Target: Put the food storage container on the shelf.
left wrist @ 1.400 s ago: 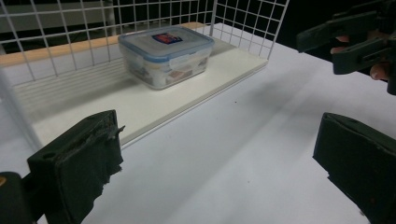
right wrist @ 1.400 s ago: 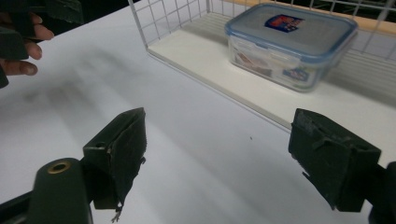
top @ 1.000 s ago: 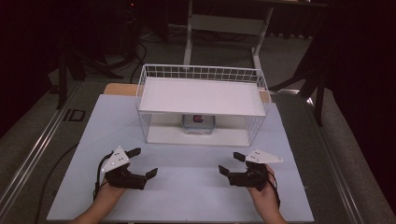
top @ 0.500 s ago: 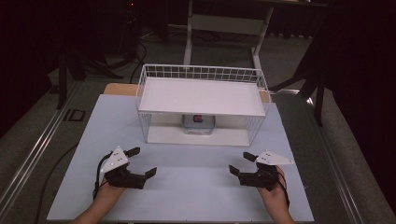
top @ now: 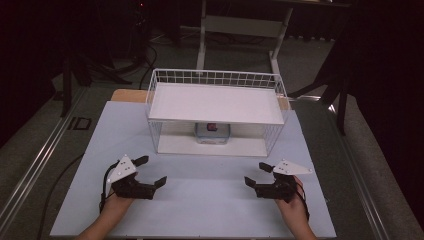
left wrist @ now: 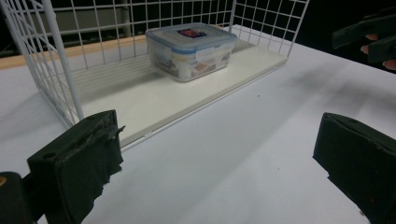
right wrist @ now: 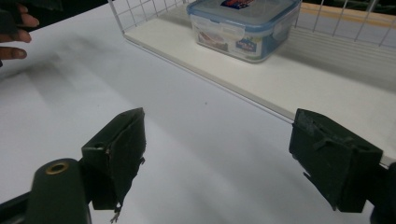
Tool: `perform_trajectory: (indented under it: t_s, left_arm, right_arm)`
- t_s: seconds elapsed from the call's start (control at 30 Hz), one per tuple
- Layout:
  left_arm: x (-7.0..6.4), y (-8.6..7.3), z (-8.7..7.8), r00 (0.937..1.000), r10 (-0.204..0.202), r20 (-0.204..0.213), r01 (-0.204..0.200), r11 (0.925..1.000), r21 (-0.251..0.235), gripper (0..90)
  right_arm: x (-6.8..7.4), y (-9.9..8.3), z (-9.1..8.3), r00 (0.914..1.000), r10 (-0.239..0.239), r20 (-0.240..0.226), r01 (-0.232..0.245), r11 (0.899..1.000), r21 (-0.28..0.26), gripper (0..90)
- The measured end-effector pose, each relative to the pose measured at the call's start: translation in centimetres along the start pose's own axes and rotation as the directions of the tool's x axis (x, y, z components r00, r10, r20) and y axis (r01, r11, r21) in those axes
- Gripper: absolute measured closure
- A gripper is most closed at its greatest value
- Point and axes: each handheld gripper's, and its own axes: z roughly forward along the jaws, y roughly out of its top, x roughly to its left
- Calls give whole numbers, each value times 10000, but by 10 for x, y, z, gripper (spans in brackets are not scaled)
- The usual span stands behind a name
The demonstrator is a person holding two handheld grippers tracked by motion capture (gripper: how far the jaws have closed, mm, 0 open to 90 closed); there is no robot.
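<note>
Nearest the person, two hands are holding claws low over the white bench [top: 210,200]. The left claw [top: 152,171] is gaping wide, gripping nothing. The right claw [top: 256,174] is also spread wide and empty, well apart from the left. Farther off, a white wire shelf rack [top: 216,80] is standing on the bench. A clear lidded food container [top: 212,133] is sitting on the rack's lower board, under the upper shelf, near the middle.
</note>
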Motion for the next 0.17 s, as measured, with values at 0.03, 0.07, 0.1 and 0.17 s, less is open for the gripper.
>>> perform_trajectory:
  t_s: [0.03, 0.07, 0.1, 0.17]
  left_arm:
    - [0, 0, 0, 10000, -18, -16, 18, 10000, 2, 18]
    - [1, -1, 0, 10000, -43, -12, 43, 10000, -17, 19]
    - [1, -1, 0, 10000, -54, -39, 54, 10000, -11, 18]
    - [1, -1, 0, 10000, -44, -34, 44, 10000, 0, 18]
  right_arm:
    - [0, 0, 0, 10000, 11, -9, -11, 10000, -29, 187]
    - [0, 0, 0, 10000, 16, -29, -16, 10000, -7, 187]
    - [0, 0, 0, 10000, 22, -58, -22, 10000, 15, 187]
    - [0, 0, 1, 10000, 18, -58, -18, 10000, 11, 188]
